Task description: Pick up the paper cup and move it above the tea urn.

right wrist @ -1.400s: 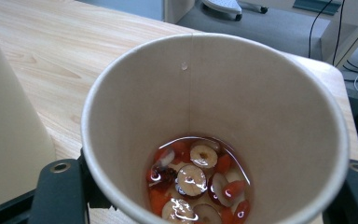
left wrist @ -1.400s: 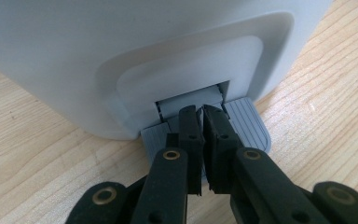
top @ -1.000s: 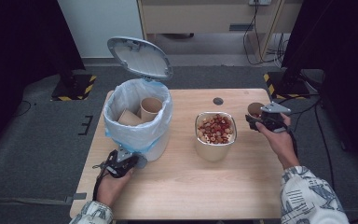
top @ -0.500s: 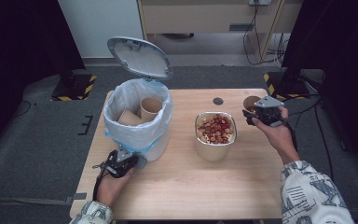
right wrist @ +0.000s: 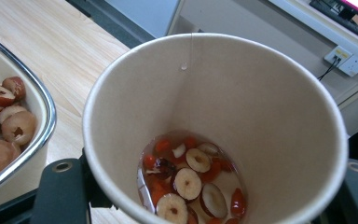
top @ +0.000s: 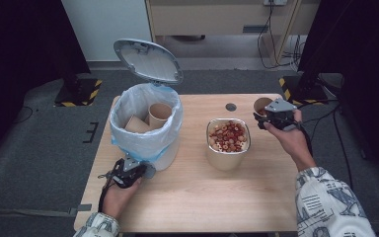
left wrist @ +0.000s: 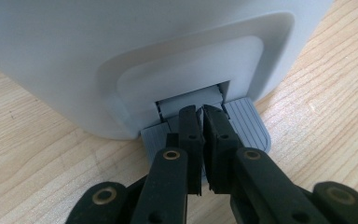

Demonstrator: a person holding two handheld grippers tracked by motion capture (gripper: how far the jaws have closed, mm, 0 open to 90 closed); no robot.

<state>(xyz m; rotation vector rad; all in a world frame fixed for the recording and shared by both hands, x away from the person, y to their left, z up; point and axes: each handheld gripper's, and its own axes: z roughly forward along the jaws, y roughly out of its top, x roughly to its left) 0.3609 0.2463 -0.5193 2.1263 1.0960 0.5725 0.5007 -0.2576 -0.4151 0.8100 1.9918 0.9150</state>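
Left gripper (left wrist: 200,116), jaws nearly together, presses the pedal (left wrist: 247,123) of the bin (top: 145,128); lid (top: 148,60) stands open. Right gripper (top: 271,117) clamps a paper cup (right wrist: 214,126) of sliced fruit in liquid at the table's far right, beside the metal bowl (top: 228,143). Judged step: emptying the cup. Next move calls for tipping contents into the bowl, then binning the cup.

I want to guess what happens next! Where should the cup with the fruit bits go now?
Probably over the metal bowl, to tip the bits in. The right tongs hold the paper cup beside that bowl of similar slices, while the left tongs press the bin's pedal, so its lid stands open.
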